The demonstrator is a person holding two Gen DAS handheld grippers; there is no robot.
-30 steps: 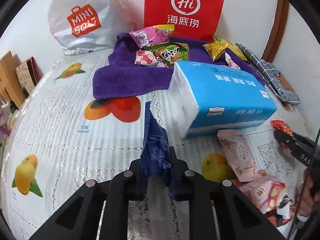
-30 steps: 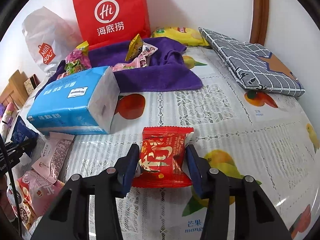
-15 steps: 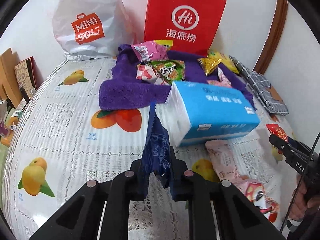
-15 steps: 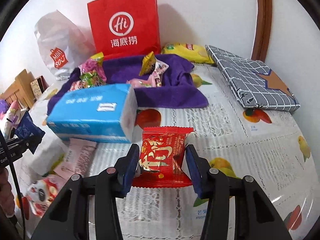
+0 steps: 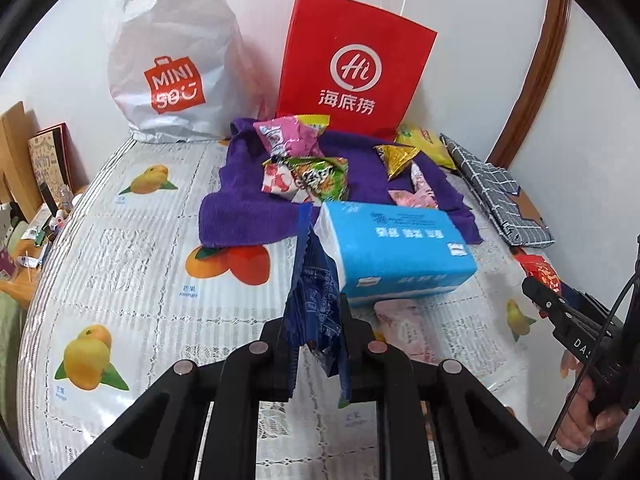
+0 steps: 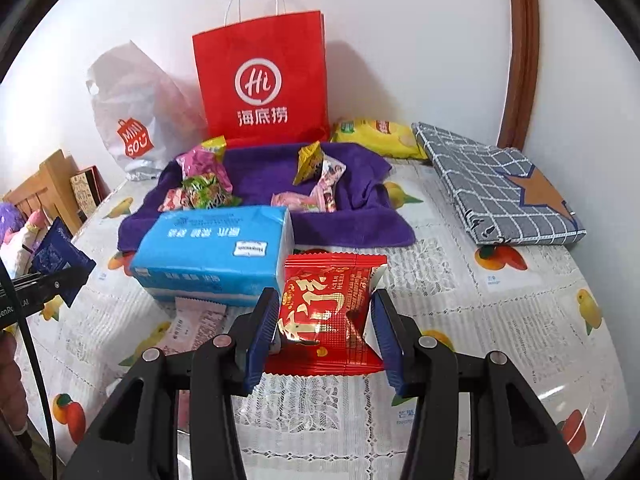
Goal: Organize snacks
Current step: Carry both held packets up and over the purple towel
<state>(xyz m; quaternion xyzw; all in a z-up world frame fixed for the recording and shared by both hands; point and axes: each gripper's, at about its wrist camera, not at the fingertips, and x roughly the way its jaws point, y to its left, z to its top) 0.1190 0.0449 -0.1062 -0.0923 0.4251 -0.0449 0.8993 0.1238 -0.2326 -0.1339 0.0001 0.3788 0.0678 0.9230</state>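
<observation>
Red packet [image 6: 326,312] clamped in our right tongs [image 6: 326,332], blue packet [image 5: 316,300] in our left tongs [image 5: 316,344]; next we likely carry both to the purple towel [image 6: 260,176].

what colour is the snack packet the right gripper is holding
Red with gold lettering; the snack packet in the right gripper shows best in the right wrist view.

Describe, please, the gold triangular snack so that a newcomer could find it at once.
Start at the red paper bag standing against the wall; the purple towel lies spread just in front of it. On the towel's right part stands the gold snack, beside a pink packet. It alone is a shiny golden triangle standing up.
</observation>
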